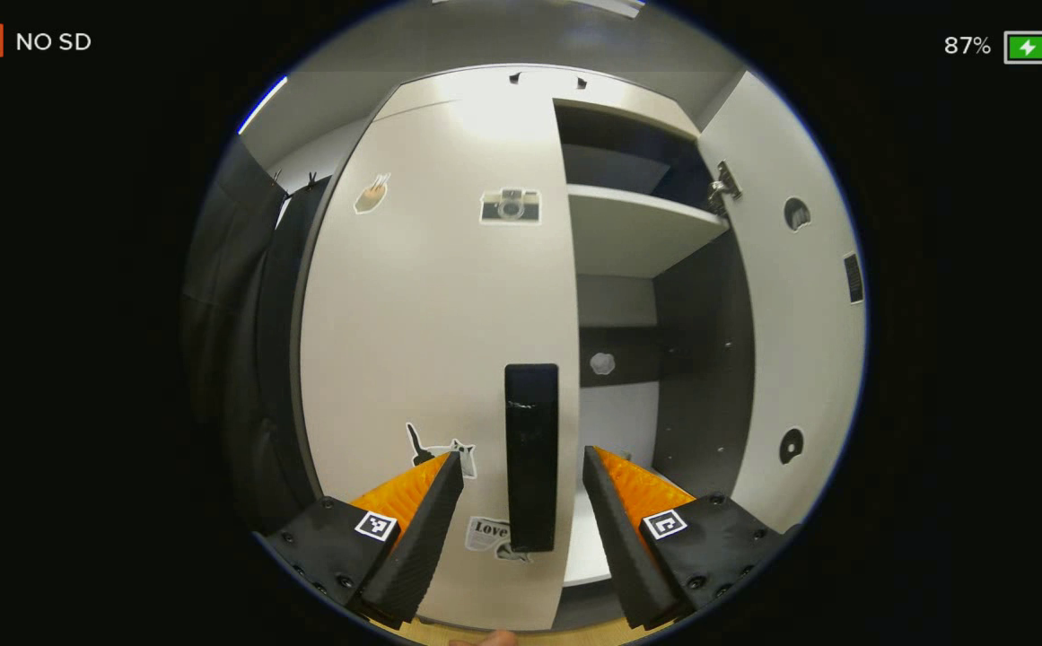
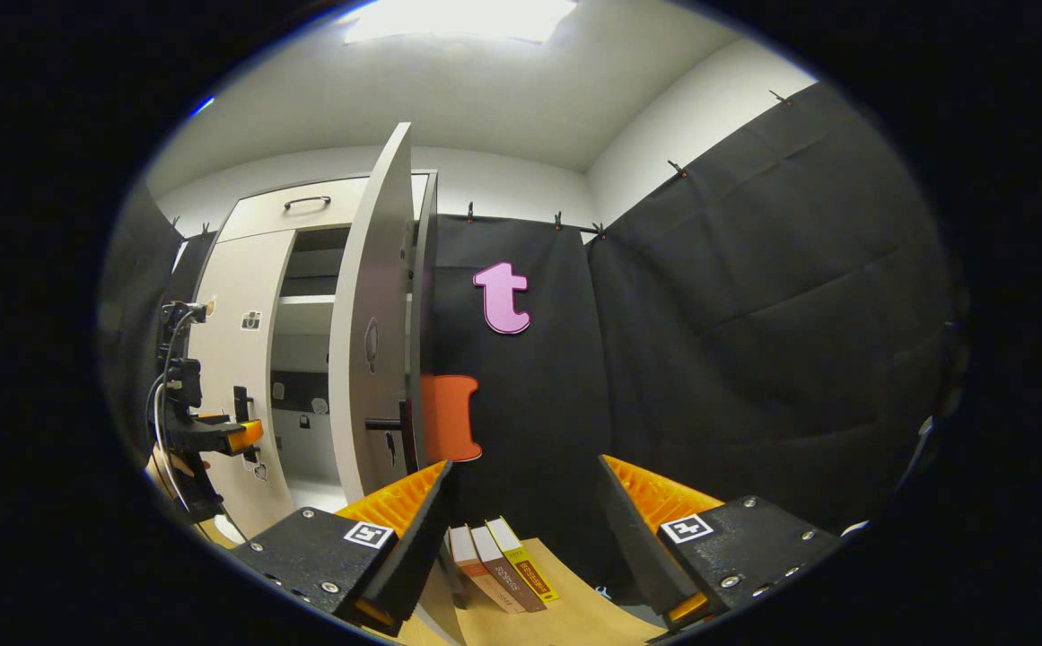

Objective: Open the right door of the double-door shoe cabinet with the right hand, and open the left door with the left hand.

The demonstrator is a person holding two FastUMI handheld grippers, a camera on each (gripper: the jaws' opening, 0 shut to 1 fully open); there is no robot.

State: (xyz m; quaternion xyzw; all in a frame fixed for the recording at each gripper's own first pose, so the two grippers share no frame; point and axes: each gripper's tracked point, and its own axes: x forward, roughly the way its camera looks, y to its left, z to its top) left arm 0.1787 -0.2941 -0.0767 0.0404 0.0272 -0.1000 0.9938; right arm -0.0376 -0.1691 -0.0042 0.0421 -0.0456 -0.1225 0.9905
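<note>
the shoe cabinet (image 1: 449,117) stands straight ahead in the left gripper view, its left door (image 1: 435,341) shut and its right door (image 1: 799,305) swung wide open to the right, showing a pale shelf (image 1: 637,229) and a dark inner wall. a black handle (image 1: 531,458) runs upright near the left door's right edge, and the left gripper (image 1: 523,480) has its fingers spread wide to either side of it, not touching. stickers dot the left door. in the right gripper view the open right door (image 2: 372,332) stands edge-on at left, while the right gripper (image 2: 525,498) hangs apart from it with fingers wide and empty, facing black cloth. a few books (image 2: 503,561) lean on a wooden floor below.
</note>
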